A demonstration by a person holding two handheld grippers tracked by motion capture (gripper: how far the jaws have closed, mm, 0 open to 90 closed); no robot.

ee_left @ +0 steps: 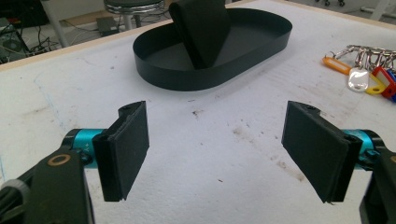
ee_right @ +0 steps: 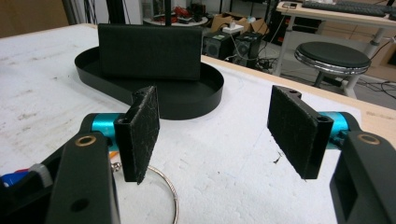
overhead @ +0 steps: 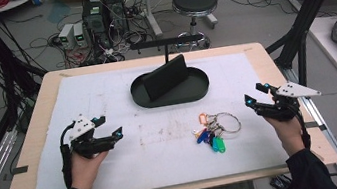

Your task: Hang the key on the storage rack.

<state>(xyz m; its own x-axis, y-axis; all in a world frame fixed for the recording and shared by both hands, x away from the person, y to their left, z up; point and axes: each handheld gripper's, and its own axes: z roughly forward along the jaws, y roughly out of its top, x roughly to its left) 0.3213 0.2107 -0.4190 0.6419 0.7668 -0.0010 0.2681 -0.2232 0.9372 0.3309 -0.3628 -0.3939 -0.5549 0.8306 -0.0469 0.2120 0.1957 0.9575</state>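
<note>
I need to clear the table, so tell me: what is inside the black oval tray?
A black wallet-like case stands on edge inside the black oval tray, leaning a little. The tray floor in front of it looks bare; the floor behind the case is covered by it.

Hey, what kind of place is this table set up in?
Probably a robotics lab or workshop: desktop computer towers amid tangled floor cables, a round black stool, and a black metal frame around the wooden table.

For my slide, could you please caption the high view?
Both open grippers, left and right, flank a key bunch before a black tray.
</note>
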